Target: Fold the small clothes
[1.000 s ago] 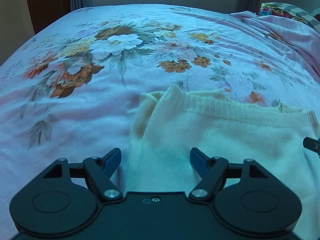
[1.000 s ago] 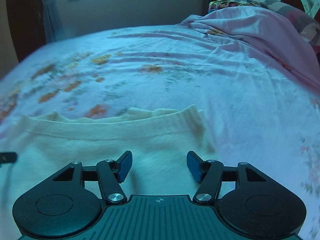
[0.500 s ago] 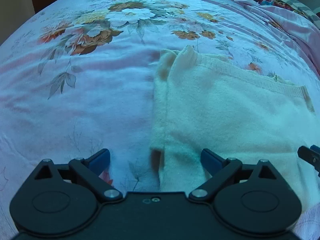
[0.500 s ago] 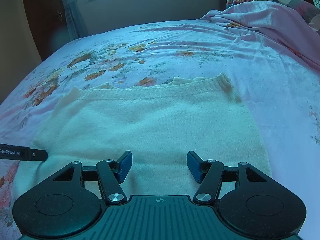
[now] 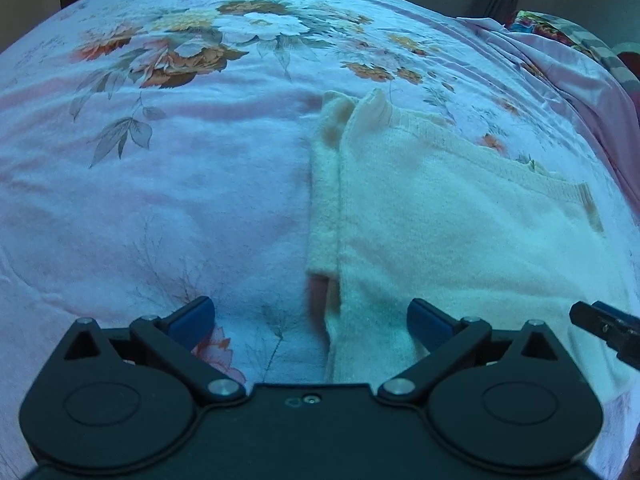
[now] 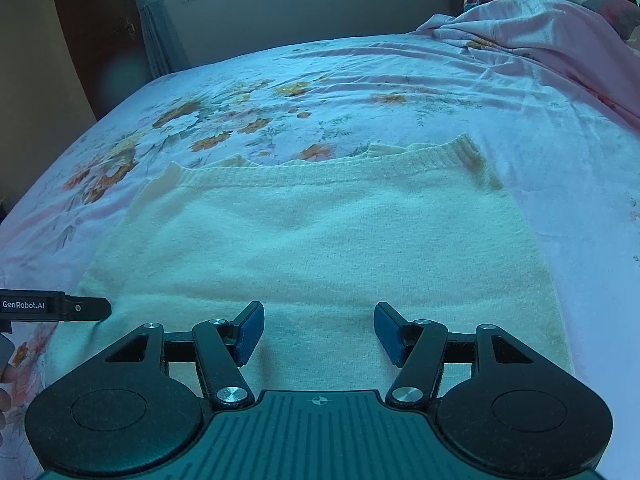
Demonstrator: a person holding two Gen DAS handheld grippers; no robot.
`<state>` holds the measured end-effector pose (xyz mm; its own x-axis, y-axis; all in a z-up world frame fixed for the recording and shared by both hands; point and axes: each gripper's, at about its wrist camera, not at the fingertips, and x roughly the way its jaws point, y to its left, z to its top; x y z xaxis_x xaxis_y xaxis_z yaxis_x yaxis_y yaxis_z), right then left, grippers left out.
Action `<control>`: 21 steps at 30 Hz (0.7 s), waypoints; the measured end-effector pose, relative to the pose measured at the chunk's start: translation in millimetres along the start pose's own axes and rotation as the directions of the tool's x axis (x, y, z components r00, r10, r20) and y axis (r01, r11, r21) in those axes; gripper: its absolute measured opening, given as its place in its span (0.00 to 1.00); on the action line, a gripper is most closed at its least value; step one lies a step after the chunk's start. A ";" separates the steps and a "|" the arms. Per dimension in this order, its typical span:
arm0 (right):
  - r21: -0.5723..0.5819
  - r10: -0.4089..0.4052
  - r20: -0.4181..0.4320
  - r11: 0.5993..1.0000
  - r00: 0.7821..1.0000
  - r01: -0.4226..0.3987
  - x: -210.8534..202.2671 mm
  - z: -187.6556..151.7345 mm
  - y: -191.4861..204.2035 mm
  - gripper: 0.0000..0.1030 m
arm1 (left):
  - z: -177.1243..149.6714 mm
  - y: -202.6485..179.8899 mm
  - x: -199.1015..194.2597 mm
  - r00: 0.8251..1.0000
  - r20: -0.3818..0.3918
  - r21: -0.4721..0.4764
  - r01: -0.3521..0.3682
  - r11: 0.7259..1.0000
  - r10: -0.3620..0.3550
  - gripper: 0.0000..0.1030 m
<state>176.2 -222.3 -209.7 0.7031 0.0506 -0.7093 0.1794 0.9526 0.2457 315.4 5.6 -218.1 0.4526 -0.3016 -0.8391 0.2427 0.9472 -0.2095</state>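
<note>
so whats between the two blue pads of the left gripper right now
In the left wrist view, the open left gripper straddles the cream sweater's left edge: floral bedsheet by one pad, sweater by the other.

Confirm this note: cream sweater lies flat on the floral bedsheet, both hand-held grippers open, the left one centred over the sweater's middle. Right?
Not quite. The left hand-held gripper straddles the sweater's left edge, as the left wrist view shows. The right hand-held gripper is over its middle. The bedsheet and open jaws are correct.
</note>
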 end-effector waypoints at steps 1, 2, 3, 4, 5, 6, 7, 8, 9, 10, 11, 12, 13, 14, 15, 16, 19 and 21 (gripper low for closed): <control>0.003 0.003 0.001 1.000 1.000 -0.003 -0.1 -0.2 0.2 0.59 | 1.1 2.8 -0.4 1.000 -0.005 -0.022 0.013 1.000 -0.013 0.98; 0.005 0.008 0.002 1.000 1.000 -0.008 -0.2 -0.4 0.8 0.59 | 2.5 5.2 -0.6 1.000 -0.012 -0.038 0.023 0.999 -0.023 0.98; 0.004 0.009 0.002 1.000 1.000 -0.009 -0.1 -0.4 1.2 0.59 | 4.0 8.0 -0.9 0.999 -0.016 -0.057 0.034 0.998 -0.035 0.98; 0.005 0.011 0.003 1.000 1.000 -0.011 -0.1 -0.6 1.4 0.59 | 5.7 11.0 -0.9 0.999 -0.019 -0.077 0.047 0.996 -0.049 0.97; 0.007 0.015 0.004 1.000 1.000 -0.015 0.0 -0.6 1.3 0.59 | 7.3 13.7 -0.6 0.998 -0.020 -0.094 0.061 0.994 -0.063 0.97; 0.009 0.017 0.005 1.000 1.000 -0.017 0.7 -0.5 1.6 0.60 | 8.4 15.3 0.2 0.997 -0.023 -0.103 0.073 0.992 -0.076 0.96; 0.009 0.017 0.006 1.000 1.000 -0.017 1.2 -0.4 1.6 0.60 | 9.1 15.1 1.0 0.996 -0.026 -0.099 0.081 0.992 -0.084 0.92; 0.010 0.017 0.007 1.000 1.000 -0.018 2.0 -0.2 1.8 0.60 | 9.2 14.0 0.7 0.996 -0.022 -0.087 0.087 0.992 -0.089 0.88; 0.013 0.019 0.007 1.000 1.000 -0.019 2.6 0.2 1.5 0.60 | 9.3 12.4 0.0 0.996 -0.016 -0.077 0.086 0.993 -0.087 0.74; 0.015 0.019 0.007 1.000 1.000 -0.020 3.2 0.6 1.3 0.61 | 10.1 11.7 -0.3 0.996 -0.012 -0.076 0.088 0.993 -0.089 0.62; 0.017 0.021 0.007 1.000 1.000 -0.021 3.7 0.9 1.1 0.62 | 11.1 12.0 0.1 0.994 -0.013 -0.086 0.104 0.991 -0.105 0.59; 0.020 0.023 0.008 1.000 1.000 -0.024 4.2 1.1 0.9 0.63 | 12.2 12.8 1.2 0.993 -0.018 -0.098 0.114 0.989 -0.116 0.58; 0.020 0.027 0.009 0.999 1.000 -0.027 4.5 1.0 0.8 0.64 | 13.2 14.5 1.7 0.992 -0.018 -0.119 0.125 0.985 -0.128 0.58; 0.019 0.028 0.011 0.999 1.000 -0.028 4.7 1.0 1.0 0.64 | 13.9 17.2 2.2 0.986 -0.016 -0.143 0.161 0.976 -0.165 0.58; 0.015 0.028 0.013 0.999 1.000 -0.028 4.8 0.5 1.7 0.64 | 14.3 19.3 3.7 0.979 -0.017 -0.165 0.198 0.966 -0.203 0.58; 0.014 0.028 0.014 1.000 1.000 -0.028 5.2 0.5 1.9 0.64 | 14.2 20.5 5.2 0.974 -0.018 -0.183 0.219 0.959 -0.226 0.58; 0.019 0.025 0.025 0.999 0.999 -0.025 5.9 0.7 1.2 0.64 | 13.2 24.1 12.9 0.944 -0.007 -0.253 0.318 0.914 -0.330 0.58; 0.016 0.024 0.028 1.000 0.999 -0.024 6.9 1.2 1.0 0.64 | 13.0 24.8 19.8 0.926 0.006 -0.294 0.363 0.884 -0.378 0.58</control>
<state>182.1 -221.3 -213.5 0.7264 0.0649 -0.6842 0.1732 0.9461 0.2737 341.6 21.8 -233.4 0.3320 -0.6380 -0.6948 0.1264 0.7600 -0.6375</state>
